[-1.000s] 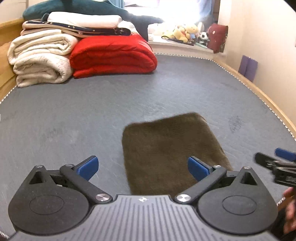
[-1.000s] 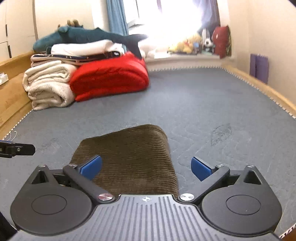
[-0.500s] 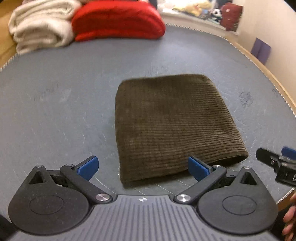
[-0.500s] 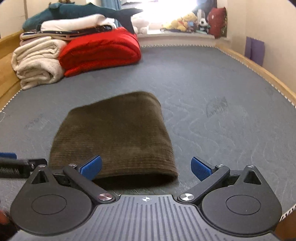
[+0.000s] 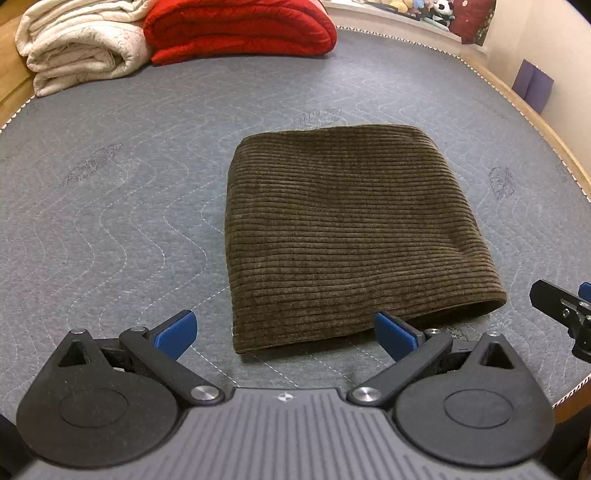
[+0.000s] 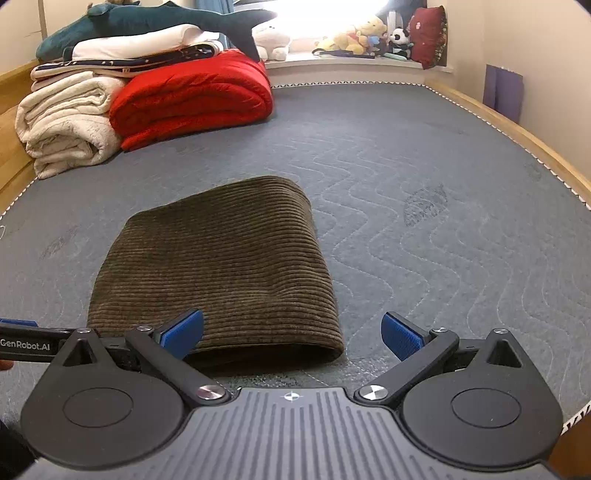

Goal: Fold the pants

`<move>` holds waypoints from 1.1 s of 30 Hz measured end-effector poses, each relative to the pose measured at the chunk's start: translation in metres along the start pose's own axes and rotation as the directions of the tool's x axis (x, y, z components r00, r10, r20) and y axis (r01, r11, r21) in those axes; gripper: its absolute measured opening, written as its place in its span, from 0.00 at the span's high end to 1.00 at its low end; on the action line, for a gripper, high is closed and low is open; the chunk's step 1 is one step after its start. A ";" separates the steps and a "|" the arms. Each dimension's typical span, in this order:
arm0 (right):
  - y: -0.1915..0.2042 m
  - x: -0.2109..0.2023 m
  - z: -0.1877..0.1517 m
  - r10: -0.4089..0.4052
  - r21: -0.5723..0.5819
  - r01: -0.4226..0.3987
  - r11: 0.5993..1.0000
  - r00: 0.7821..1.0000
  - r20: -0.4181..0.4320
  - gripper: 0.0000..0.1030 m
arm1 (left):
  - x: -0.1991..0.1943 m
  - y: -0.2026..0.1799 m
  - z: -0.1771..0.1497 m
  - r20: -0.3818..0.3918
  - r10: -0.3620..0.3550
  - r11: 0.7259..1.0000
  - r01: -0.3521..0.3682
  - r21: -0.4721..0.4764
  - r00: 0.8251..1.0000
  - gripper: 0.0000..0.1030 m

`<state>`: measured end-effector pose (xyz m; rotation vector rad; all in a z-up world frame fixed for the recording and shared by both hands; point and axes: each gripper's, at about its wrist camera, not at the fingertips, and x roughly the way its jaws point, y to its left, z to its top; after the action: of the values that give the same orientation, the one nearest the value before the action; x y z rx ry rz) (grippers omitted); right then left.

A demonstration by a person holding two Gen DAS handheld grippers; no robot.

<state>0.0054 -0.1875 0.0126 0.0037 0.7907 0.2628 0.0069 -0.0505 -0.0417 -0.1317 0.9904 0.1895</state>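
Observation:
The brown corduroy pants (image 5: 351, 236) lie folded into a compact rectangle on the grey quilted mattress (image 5: 110, 206); they also show in the right wrist view (image 6: 218, 269). My left gripper (image 5: 286, 330) is open and empty, just short of the near edge of the pants. My right gripper (image 6: 291, 332) is open and empty, near the front right corner of the pants. The tip of the right gripper shows at the right edge of the left wrist view (image 5: 565, 306). The left gripper shows at the left edge of the right wrist view (image 6: 29, 341).
A folded red blanket (image 6: 192, 99) and cream blankets (image 6: 66, 122) are stacked at the far left, with a plush shark (image 6: 166, 18) on top. Stuffed toys (image 6: 354, 38) sit on the sill. A wooden bed rail (image 6: 517, 136) runs along the right.
Both grippers have drawn back and risen from the pants, so the whole folded bundle shows. Both stay open and empty.

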 end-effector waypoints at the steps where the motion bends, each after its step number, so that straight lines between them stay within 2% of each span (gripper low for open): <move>1: 0.001 0.000 0.000 0.001 -0.006 -0.001 1.000 1.000 0.001 0.01 | 0.000 0.000 0.000 0.000 0.001 1.000 -0.001 0.000 1.000 0.00; 33: 0.012 0.003 -0.001 -0.005 -0.054 0.005 0.999 1.000 -0.006 0.01 | 0.000 -0.006 0.001 -0.009 -0.032 0.999 0.032 -0.008 0.999 0.00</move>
<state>0.0038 -0.1752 0.0109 -0.0493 0.7890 0.2795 0.0094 -0.0559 -0.0413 -0.1560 0.9964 0.1633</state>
